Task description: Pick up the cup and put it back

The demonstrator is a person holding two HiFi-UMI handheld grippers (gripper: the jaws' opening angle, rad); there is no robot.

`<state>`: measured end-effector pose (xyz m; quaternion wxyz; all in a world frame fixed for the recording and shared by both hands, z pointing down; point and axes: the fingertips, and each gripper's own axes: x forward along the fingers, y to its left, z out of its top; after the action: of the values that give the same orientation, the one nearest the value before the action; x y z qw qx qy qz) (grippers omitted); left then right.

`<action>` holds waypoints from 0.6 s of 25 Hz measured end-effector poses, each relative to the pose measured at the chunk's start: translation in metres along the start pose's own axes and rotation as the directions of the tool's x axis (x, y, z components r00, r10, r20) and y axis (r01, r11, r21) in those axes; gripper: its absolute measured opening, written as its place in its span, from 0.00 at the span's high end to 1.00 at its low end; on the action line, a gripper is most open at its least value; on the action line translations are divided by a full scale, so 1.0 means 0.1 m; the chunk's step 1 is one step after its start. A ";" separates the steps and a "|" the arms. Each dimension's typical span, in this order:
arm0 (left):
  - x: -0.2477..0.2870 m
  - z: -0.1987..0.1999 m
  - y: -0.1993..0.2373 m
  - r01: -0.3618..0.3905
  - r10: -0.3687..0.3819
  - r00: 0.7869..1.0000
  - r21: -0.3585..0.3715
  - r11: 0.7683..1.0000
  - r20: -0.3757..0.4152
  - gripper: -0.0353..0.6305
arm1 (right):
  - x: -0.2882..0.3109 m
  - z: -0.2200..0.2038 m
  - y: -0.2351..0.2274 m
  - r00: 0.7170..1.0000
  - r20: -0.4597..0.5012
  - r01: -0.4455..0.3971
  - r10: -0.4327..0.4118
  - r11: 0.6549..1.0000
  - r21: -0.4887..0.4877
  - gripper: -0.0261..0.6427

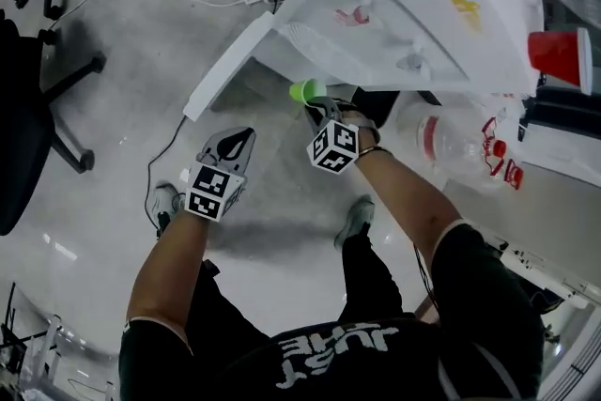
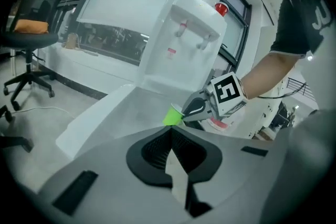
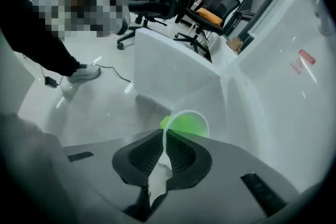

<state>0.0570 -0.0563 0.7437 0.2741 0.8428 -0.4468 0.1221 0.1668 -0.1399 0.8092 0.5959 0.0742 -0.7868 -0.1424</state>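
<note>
Right gripper view: right claw (image 3: pixel 164 134) clamps cup (image 3: pixel 188 126) by rim; left claw (image 2: pixel 170 129) clenched.

The cup (image 3: pixel 185 124) is small and bright green with a pale rim. It hangs in the air just in front of the white water dispenser (image 1: pixel 394 5). It is tipped on its side, its rim pinched in the right claw (image 3: pixel 164 135), and seems empty, though the view is hazy.

An office; swivel chairs (image 3: pixel 209 7), a water dispenser (image 2: pixel 181 47).
</note>
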 end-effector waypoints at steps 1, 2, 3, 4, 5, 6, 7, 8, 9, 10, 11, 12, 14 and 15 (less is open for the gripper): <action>0.10 -0.05 0.06 0.003 -0.003 1.000 0.014 1.000 0.007 0.94 | 0.19 -0.08 -0.02 1.000 -0.013 0.014 -0.014 1.000 -0.004 0.89; 0.20 -0.08 0.12 0.005 -0.005 1.000 0.025 1.000 0.018 0.94 | 0.38 -0.17 -0.05 0.999 -0.028 0.028 -0.029 0.999 -0.014 0.89; 0.29 -0.13 0.18 0.007 -0.008 1.000 0.033 0.999 0.025 0.94 | 0.57 -0.26 -0.08 0.998 -0.043 0.042 -0.044 0.999 -0.030 0.89; 0.38 -0.18 0.23 0.011 -0.012 1.000 0.041 0.999 0.027 0.94 | 0.76 -0.34 -0.10 0.997 -0.060 0.054 -0.057 0.997 -0.049 0.89; 0.46 -0.24 0.27 0.017 -0.019 1.000 0.051 0.999 0.025 0.94 | 0.94 -0.43 -0.11 0.995 -0.078 0.064 -0.069 0.996 -0.067 0.89; 0.53 -0.31 0.30 0.024 -0.026 0.999 0.063 0.998 0.020 0.94 | 1.12 -0.50 -0.13 0.992 -0.095 0.072 -0.080 0.994 -0.084 0.89; 0.60 -0.38 0.33 0.030 -0.031 0.999 0.074 0.997 0.015 0.94 | 1.29 -0.57 -0.14 0.990 -0.112 0.080 -0.091 0.992 -0.099 0.89; 0.66 -0.43 0.35 0.034 -0.036 0.999 0.083 0.996 0.013 0.94 | 1.45 -0.63 -0.16 0.987 -0.127 0.086 -0.100 0.990 -0.109 0.89; 0.72 -0.48 0.38 0.038 -0.039 0.999 0.086 0.996 0.014 0.94 | 1.59 -0.68 -0.18 0.984 -0.141 0.091 -0.107 0.989 -0.117 0.89; 0.76 -0.52 0.39 0.041 -0.042 0.999 0.085 0.996 0.016 0.94 | 1.73 -0.72 -0.19 0.981 -0.154 0.096 -0.114 0.988 -0.123 0.89; 0.78 -0.56 0.40 0.043 -0.045 0.999 0.081 0.996 0.020 0.94 | 1.84 -0.75 -0.20 0.979 -0.166 0.100 -0.121 0.986 -0.131 0.89; 0.80 -0.60 0.40 0.046 -0.048 0.999 0.076 0.996 0.024 0.94 | 1.94 -0.77 -0.22 0.976 -0.177 0.105 -0.128 0.985 -0.137 0.89; 0.81 -0.67 0.41 0.050 -0.052 0.998 0.069 0.996 0.029 0.94 | 2.11 -0.79 -0.28 0.970 -0.198 0.117 -0.144 0.983 -0.139 0.89; 0.81 -0.70 0.42 0.052 -0.055 0.998 0.071 0.996 0.030 0.94 | 2.17 -0.80 -0.32 0.967 -0.208 0.124 -0.150 0.983 -0.136 0.89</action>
<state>0.0715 -0.0907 0.8518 0.2406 0.8654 -0.4238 0.1168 0.1815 -0.2435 1.0179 0.6705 0.1070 -0.6998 -0.2220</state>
